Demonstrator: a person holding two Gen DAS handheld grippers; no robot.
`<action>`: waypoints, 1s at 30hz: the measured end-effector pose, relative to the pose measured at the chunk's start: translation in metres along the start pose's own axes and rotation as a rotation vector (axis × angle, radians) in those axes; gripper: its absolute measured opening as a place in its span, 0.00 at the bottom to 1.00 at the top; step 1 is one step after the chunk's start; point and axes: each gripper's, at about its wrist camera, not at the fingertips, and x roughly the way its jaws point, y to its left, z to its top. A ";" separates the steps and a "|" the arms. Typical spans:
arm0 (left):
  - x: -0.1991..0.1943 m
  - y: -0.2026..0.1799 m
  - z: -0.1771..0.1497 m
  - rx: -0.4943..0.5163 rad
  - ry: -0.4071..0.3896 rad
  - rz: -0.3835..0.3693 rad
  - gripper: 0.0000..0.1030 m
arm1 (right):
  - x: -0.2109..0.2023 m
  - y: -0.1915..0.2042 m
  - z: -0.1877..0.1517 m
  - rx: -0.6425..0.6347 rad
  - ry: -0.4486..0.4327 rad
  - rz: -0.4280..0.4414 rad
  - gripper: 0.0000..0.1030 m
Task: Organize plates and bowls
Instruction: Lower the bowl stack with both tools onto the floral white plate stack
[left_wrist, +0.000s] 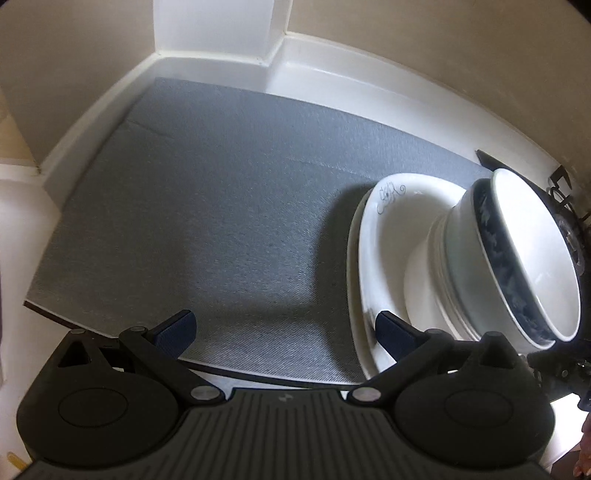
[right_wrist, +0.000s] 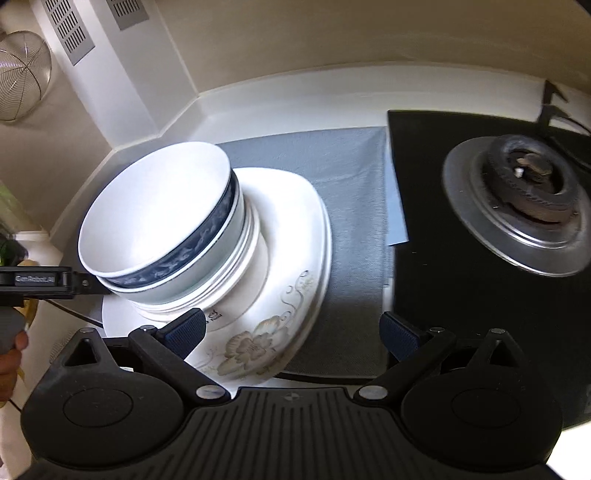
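Nearest the lens, the left gripper (left_wrist: 285, 326) stands wide and empty over the grey mat (left_wrist: 221, 206), its right finger just beside the plates (left_wrist: 364, 280); the right gripper (right_wrist: 293, 330) is equally wide and empty, its left finger over the floral rim of the plates. The stack sits on the mat's right part, near the black stove (right_wrist: 461, 295). The plates are glazed, squarish with rounded corners, smooth and slick. On them stand nested bowls (right_wrist: 159, 221) — round, white, the top one banded in dark blue. The likely trouble, as I judge it: a ribbed pad nudging a glossy rim could slide the plates or tip the tall bowl stack towards the metal burner (right_wrist: 524, 206). Beyond, the woven mat meets a white desk (left_wrist: 314, 77) edge and beige wall.
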 end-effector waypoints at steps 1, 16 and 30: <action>0.003 -0.002 0.001 0.005 0.002 0.003 1.00 | 0.002 0.000 0.001 0.005 0.004 0.012 0.96; 0.030 -0.004 0.019 -0.023 0.049 -0.050 1.00 | 0.028 -0.026 0.008 0.080 0.139 0.174 0.86; 0.040 0.008 0.029 -0.058 0.061 -0.114 1.00 | 0.047 -0.038 0.017 0.146 0.184 0.246 0.42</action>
